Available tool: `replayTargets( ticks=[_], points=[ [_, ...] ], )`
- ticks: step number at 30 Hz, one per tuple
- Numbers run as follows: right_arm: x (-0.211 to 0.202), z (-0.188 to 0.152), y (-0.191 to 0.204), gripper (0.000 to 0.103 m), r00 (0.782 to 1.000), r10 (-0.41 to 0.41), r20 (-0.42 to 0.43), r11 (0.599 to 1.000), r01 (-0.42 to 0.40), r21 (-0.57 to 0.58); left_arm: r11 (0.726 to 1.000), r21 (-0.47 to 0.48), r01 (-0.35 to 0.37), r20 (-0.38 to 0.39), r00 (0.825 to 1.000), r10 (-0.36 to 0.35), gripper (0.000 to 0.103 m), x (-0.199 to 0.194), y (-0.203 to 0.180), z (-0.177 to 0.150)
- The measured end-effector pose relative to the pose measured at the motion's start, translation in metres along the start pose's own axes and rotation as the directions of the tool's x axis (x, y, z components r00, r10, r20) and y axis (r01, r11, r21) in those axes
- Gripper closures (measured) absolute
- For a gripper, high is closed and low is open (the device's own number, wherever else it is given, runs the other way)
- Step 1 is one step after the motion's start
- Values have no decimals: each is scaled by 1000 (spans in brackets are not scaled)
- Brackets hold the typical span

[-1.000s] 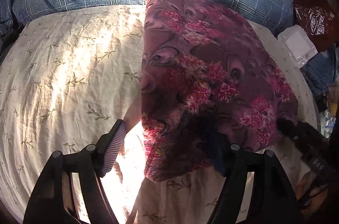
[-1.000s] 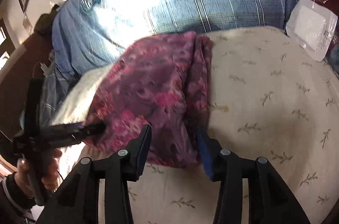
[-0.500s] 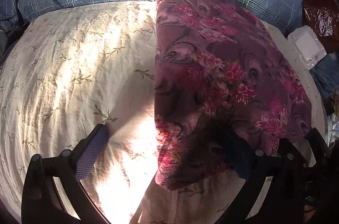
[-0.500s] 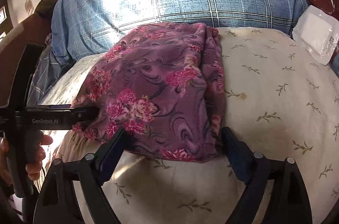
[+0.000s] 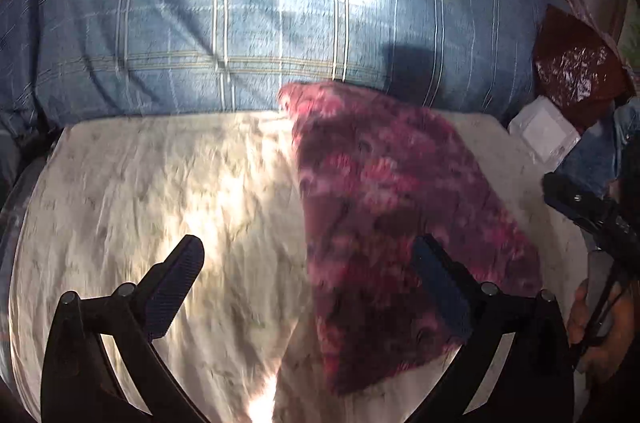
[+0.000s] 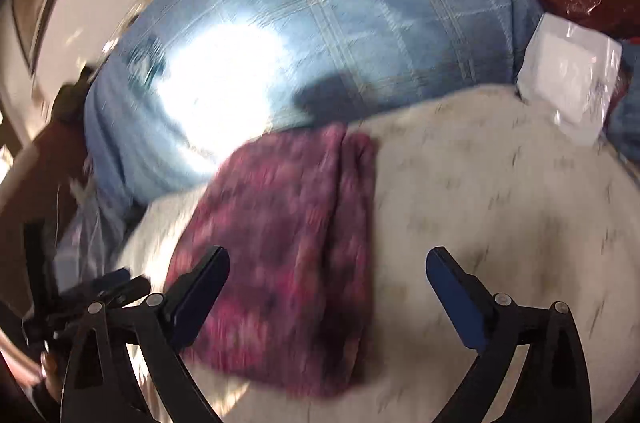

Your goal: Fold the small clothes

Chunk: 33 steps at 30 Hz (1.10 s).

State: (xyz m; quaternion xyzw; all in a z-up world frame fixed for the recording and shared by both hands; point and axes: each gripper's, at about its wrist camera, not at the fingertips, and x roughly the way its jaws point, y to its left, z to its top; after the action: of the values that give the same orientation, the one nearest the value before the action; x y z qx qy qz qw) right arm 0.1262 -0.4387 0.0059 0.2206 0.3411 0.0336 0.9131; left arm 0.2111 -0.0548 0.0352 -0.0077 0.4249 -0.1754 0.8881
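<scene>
1. left wrist view: left gripper point(image 5: 308, 275) spread wide, empty; folded floral garment point(image 5: 400, 215) flat on sheet point(image 5: 160, 183), beneath right finger.
2. right gripper point(image 6: 328, 287) opening, empty; garment under left finger, released to lie flat.

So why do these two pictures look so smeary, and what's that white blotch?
Left wrist view: motion blur smears the floral cloth; harsh sunlight streaks the cream sheet. Right wrist view: heavier blur throughout, and sun glare burns a white patch on the blue plaid pillow. Both views bend at the edges from the fisheye lens.
</scene>
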Motion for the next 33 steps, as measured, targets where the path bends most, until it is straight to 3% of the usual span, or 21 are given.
replayTargets(
  ticks=[2, 3, 4, 5, 8, 9, 10, 11, 13, 15, 16, 18, 19, 21, 24, 26, 27, 30, 32, 33],
  points=[
    [31, 26, -7, 6, 998, 28, -55, 999, -26, 40, 998, 4, 70, -79, 994, -70, 0, 27, 2, 34],
    [48, 35, -9, 9, 995, 42, -85, 998, -38, 55, 997, -4, 72, -134, 988, -71, 0, 45, 1, 47],
    [66, 45, -10, 24, 993, 42, -108, 997, -34, 70, 998, -23, 52, -203, 978, -56, 0, 68, 4, 60],
    [80, 50, -10, 31, 992, 31, -119, 997, -22, 74, 998, -52, 46, -275, 960, -59, 0, 92, 8, 70],
    [125, 56, -6, 39, 974, -10, -225, 999, 22, 48, 982, -173, 82, -370, 918, -142, 0, 143, 21, 79],
    [138, 55, -4, 56, 962, -21, -273, 999, 32, 37, 972, -217, 89, -393, 904, -170, 0, 155, 25, 79],
    [144, 54, -2, 79, 954, -26, -299, 999, 32, 18, 960, -257, 108, -398, 894, -207, 5, 161, 27, 79],
    [140, 58, 2, 90, 960, -5, -281, 1000, 4, -2, 949, -280, 146, -381, 890, -250, 8, 160, 26, 81],
    [116, 66, 10, 93, 985, 40, -169, 997, -50, -57, 943, -253, 216, -304, 908, -289, 8, 148, 20, 86],
    [110, 68, 6, 93, 989, 50, -136, 997, -56, -45, 965, -203, 167, -241, 947, -214, 8, 144, 14, 88],
    [121, 65, 1, 93, 985, 21, -172, 999, -28, -39, 978, -176, 115, -258, 953, -158, 8, 155, 10, 86],
    [149, 50, -8, 89, 956, -65, -286, 997, 51, -57, 991, -127, 34, -327, 942, -75, 8, 180, 9, 79],
    [145, 51, -9, 90, 967, -45, -250, 998, 35, -46, 989, -139, 41, -347, 934, -88, 8, 186, 12, 75],
    [126, 54, -7, 81, 977, -28, -213, 999, 24, -23, 990, -127, 54, -290, 953, -90, 8, 166, 13, 77],
    [92, 54, -6, 80, 986, 73, -151, 997, -75, -6, 988, -113, 101, -222, 967, -125, 8, 132, 14, 73],
    [78, 46, -10, 80, 972, 185, -143, 983, -183, 25, 976, -134, 172, -192, 962, -195, 8, 117, 14, 61],
    [76, 39, -9, 81, 968, 199, -151, 980, -199, 13, 975, -135, 179, -193, 960, -203, 8, 116, 13, 53],
    [90, 8, -1, 84, 966, 44, -255, 989, -79, -128, 993, -83, 84, -281, 954, -104, 8, 143, 9, 28],
    [74, 7, 0, 84, 977, 30, -212, 992, -56, -114, 997, -44, 55, -248, 967, -64, 8, 131, 3, 23],
    [62, 8, 0, 80, 979, 43, -198, 995, -60, -83, 996, -51, 70, -246, 966, -80, 8, 122, 4, 23]
  ],
)
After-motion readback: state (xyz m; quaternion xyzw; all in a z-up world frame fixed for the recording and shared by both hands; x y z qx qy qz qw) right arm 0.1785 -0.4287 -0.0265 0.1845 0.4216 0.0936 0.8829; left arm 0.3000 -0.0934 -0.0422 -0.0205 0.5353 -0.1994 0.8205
